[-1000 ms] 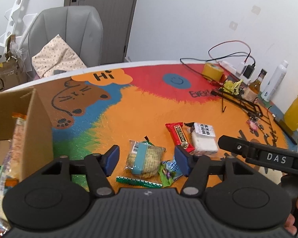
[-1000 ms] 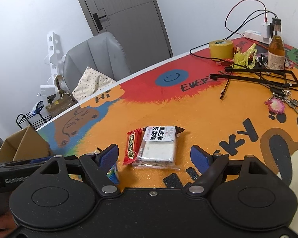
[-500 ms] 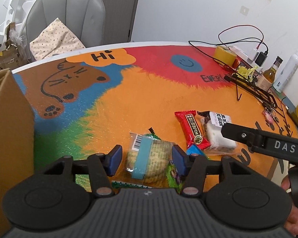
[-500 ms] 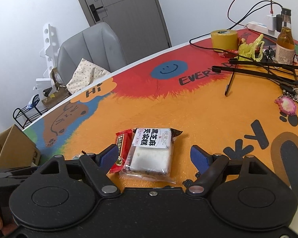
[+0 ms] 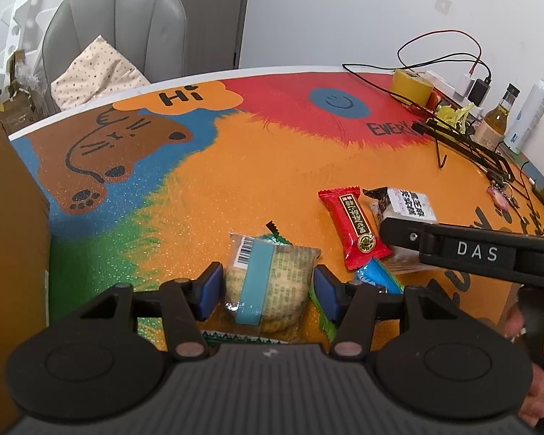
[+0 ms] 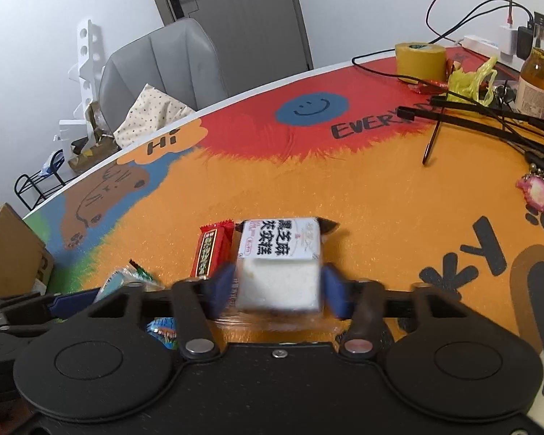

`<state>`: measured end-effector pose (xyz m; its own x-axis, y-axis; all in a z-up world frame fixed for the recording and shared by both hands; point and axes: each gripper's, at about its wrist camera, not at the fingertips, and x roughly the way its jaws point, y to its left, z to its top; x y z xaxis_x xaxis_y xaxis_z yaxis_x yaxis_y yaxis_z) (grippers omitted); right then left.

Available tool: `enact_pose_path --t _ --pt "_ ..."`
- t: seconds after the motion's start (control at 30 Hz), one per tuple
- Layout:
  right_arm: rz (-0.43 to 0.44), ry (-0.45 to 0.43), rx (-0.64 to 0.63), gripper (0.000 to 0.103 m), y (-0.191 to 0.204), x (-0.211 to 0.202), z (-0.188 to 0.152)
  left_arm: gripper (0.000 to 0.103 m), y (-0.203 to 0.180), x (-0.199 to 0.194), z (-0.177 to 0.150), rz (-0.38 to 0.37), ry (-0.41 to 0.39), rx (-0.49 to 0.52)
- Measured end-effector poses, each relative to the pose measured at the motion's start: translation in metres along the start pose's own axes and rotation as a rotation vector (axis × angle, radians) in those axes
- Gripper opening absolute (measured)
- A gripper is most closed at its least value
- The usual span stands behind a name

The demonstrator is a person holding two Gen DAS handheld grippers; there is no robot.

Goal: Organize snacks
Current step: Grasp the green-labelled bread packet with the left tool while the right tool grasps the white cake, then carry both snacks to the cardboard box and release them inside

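A clear cookie pack with a light-blue band lies on the colourful table mat. My left gripper is closing its jaws on it, and the blue pads touch the wrapper on both sides. A white cake pack with black lettering sits between the blurred blue pads of my right gripper, whose jaws are closing against its sides. A red snack bar lies just left of the cake. A blue packet and a green packet lie partly under the cookie pack.
A cardboard box stands at the left edge. At the far right are a yellow tape roll, a brown bottle, cables, a black wire rack and a pink keychain. A grey chair stands behind the table.
Both grippers dropped toward the table and closed in. The left jaws narrowed onto the cookie pack. The right jaws went from wide apart to against the white cake pack.
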<state>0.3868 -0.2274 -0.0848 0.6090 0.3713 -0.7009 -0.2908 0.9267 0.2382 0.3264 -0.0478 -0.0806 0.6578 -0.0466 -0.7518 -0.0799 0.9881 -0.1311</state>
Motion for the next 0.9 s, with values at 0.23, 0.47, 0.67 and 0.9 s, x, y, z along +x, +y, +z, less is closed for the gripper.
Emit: enact_pose_path --t 0.23,0.47,0.67,0.9 --pt "0.008 -0.02 0.012 0.045 -0.004 -0.013 -0.011 0.047 0.002 -0.008 -0.009 -0.02 -0.019 -0.002" --pt "0.007 -0.051 0.026 0.044 -0.003 -0.031 -0.018 0.047 -0.003 -0.023 -0.016 -0.046 -0.038 0.0" --pt "0.022 -0.087 0.024 0.044 0.008 -0.049 -0.022 0.047 -0.002 -0.043 -0.018 -0.057 -0.074 -0.003" --pt "0.052 -0.131 -0.002 0.043 0.029 -0.069 -0.024 0.047 0.004 -0.073 -0.02 -0.052 -0.127 -0.009"
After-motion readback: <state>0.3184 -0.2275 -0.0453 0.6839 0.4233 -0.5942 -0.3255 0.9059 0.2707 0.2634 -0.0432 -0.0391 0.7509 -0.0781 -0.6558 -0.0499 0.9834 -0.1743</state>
